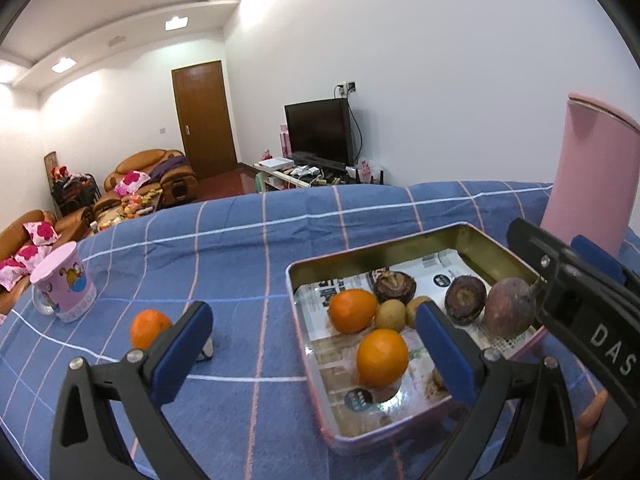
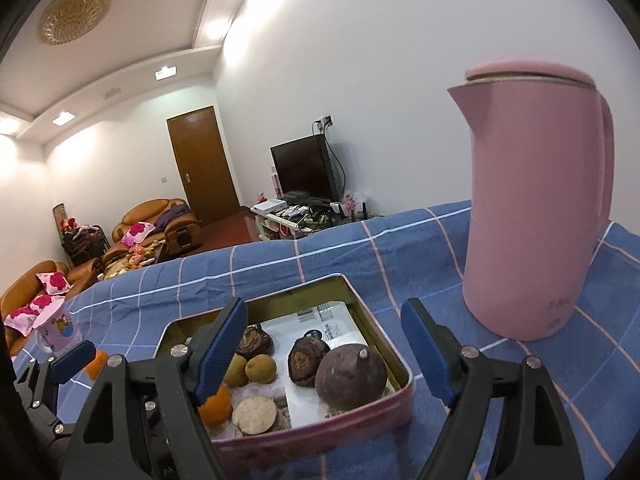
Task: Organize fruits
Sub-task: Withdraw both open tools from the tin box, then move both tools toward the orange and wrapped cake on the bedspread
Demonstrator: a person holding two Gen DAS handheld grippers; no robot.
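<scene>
Left wrist view shows both hand-held grippers, left [image 1: 314, 320] and right [image 2: 324, 322], spread apart and empty, since one orange [image 1: 149, 328] awaits outside the tin [image 1: 316, 364].

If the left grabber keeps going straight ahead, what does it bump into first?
Probably the near left edge of the pink tin, or the orange just inside it. The left gripper is open and aimed about there, though depth is hard to judge. The loose orange lies off to its left.
</scene>
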